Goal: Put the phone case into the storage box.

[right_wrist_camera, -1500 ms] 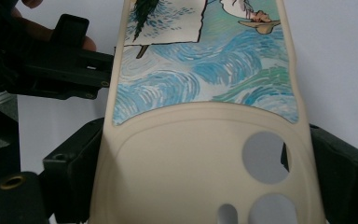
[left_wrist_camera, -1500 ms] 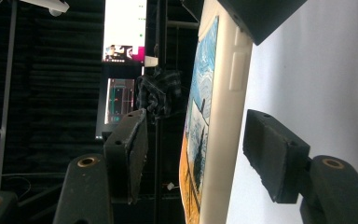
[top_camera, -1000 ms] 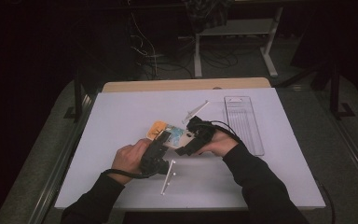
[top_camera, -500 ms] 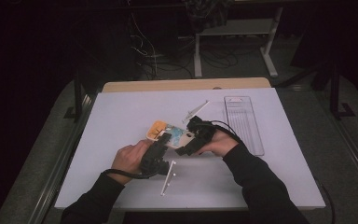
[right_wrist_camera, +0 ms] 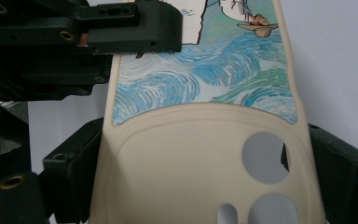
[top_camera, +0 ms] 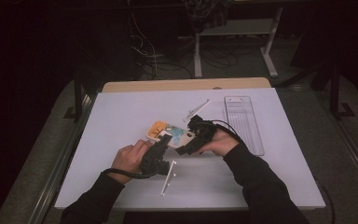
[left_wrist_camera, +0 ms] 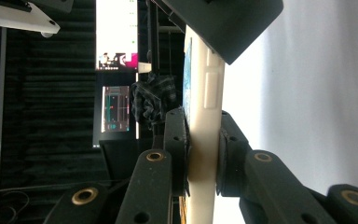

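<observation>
A cream phone case (top_camera: 171, 134) with a blue swirl print and an orange end is held over the middle of the white table between both grippers. In the left gripper view my left gripper (left_wrist_camera: 203, 140) has just been closing, and its pads now press on both faces of the thin case (left_wrist_camera: 206, 88), seen edge-on. My right gripper (right_wrist_camera: 200, 163) spans the case (right_wrist_camera: 191, 149) across its width near the camera holes, with a jaw against each side. In the high view the left gripper (top_camera: 164, 141) sits at the case's near edge and the right gripper (top_camera: 191, 140) at its right end.
A clear ribbed plastic tray (top_camera: 244, 122) lies to the right of the hands. One white strip (top_camera: 168, 178) lies near the front and another white strip (top_camera: 196, 110) behind the case. A wooden edge (top_camera: 182, 85) borders the table's back.
Both hands have stayed where they were. The left gripper's jaws look slightly closer together on the case's edge.
</observation>
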Motion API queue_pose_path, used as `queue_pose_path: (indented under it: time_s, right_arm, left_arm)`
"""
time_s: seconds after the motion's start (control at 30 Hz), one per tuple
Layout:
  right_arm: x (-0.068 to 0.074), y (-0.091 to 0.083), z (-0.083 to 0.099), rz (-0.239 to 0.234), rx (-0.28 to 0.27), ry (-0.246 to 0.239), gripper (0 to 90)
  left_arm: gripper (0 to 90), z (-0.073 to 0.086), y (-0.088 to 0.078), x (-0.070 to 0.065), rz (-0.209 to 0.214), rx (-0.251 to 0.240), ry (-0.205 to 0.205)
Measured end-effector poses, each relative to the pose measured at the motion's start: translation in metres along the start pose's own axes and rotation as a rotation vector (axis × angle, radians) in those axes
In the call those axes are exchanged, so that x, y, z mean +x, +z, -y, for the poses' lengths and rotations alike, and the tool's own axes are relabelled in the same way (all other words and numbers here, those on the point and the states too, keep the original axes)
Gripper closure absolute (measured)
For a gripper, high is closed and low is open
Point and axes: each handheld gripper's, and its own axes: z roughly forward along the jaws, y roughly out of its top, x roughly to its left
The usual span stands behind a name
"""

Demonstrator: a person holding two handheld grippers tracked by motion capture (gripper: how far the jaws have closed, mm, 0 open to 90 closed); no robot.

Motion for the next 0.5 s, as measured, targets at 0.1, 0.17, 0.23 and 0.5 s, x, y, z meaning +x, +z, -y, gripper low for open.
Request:
queue_pose_path:
  time_s: [0.1,0.17,0.23,0.5]
  right_arm:
    - [-0.0003,-0.0006,0.0000,-0.007,-0.001,0.003,9.3]
    - [-0.0005,-0.0011,-0.0001,-0.013,-0.002,0.002,9.2]
    - [-0.0004,-0.0012,-0.0002,-0.018,-0.006,0.008,8.9]
    - [-0.0022,0.0009,0.0021,-0.032,-0.021,0.029,5.9]
  left_arm:
    - [79.3,-0.0001,-0.0007,0.0009,0.002,-0.003,0.001]
    - [79.5,0.0001,-0.0014,0.0015,0.002,-0.005,-0.002]
    - [79.7,0.0001,-0.0014,0.0024,0.010,-0.001,-0.008]
    - [80.1,0.0002,-0.0018,0.0038,0.031,0.002,-0.018]
